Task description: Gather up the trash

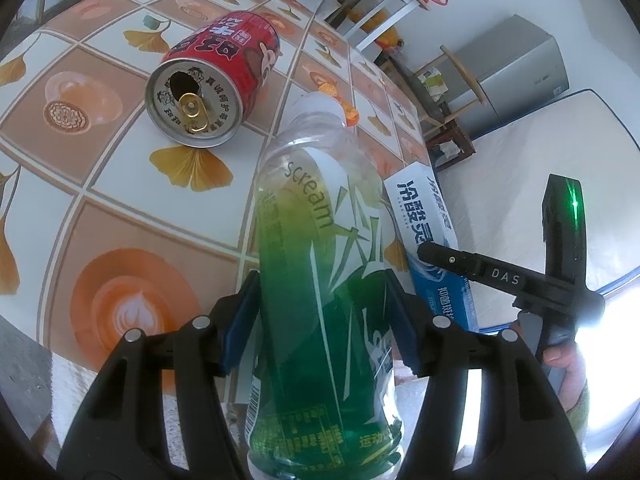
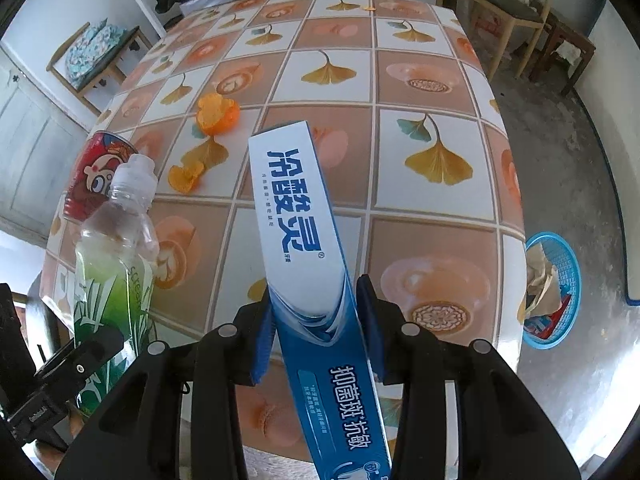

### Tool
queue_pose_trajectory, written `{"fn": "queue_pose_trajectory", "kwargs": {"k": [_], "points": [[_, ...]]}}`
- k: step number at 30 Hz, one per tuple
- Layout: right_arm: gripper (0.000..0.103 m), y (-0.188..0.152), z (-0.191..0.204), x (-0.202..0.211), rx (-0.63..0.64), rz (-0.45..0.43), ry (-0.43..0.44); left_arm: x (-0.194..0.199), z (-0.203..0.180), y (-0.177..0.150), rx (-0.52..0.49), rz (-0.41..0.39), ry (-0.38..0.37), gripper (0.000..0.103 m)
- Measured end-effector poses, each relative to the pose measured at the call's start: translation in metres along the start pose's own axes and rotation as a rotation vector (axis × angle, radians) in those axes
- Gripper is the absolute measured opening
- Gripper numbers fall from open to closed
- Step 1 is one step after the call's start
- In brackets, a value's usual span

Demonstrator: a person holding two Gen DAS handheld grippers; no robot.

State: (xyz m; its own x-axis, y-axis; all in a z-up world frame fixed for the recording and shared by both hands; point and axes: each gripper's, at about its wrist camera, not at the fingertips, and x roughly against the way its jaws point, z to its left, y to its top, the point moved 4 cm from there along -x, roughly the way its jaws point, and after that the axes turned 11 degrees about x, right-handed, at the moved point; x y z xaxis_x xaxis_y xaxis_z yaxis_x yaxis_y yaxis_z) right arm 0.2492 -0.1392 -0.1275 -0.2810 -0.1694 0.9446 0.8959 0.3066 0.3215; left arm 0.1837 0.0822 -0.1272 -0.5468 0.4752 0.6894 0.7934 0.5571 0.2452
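My left gripper (image 1: 320, 316) is shut on a clear plastic bottle (image 1: 320, 260) with a green label and holds it above the table's near edge; the bottle also shows in the right wrist view (image 2: 116, 248). My right gripper (image 2: 316, 328) is shut on a blue and white toothpaste box (image 2: 308, 240), also seen in the left wrist view (image 1: 428, 224). An opened red can (image 1: 212, 84) lies on its side on the table; it also shows in the right wrist view (image 2: 92, 176). Orange peels (image 2: 216, 114) lie further back.
The table (image 2: 436, 80) has a tiled ginkgo-leaf cloth. A blue basket (image 2: 564, 264) holding paper trash sits on the floor right of the table. Chairs and a bench (image 2: 492, 0) stand behind. A mattress (image 1: 540, 148) and grey cabinet (image 1: 516, 68) lie to the right.
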Motion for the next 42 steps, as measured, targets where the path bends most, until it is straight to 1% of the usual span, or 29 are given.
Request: {"fn": "queue_pose_trajectory", "kwargs": {"k": [19,35,42], "points": [[0.039,-0.007,0.005,-0.005,0.020,0.037,-0.005,-0.001,-0.001,0.000,0.002,0.001,-0.001,0.058],[0.039,-0.009,0.005,-0.007,0.014,0.043,-0.003,-0.002,-0.001,-0.001,0.000,0.002,-0.003,0.057],[0.037,-0.012,0.002,-0.005,0.001,0.029,0.004,-0.002,-0.004,-0.003,-0.005,-0.001,-0.005,0.057]]}}
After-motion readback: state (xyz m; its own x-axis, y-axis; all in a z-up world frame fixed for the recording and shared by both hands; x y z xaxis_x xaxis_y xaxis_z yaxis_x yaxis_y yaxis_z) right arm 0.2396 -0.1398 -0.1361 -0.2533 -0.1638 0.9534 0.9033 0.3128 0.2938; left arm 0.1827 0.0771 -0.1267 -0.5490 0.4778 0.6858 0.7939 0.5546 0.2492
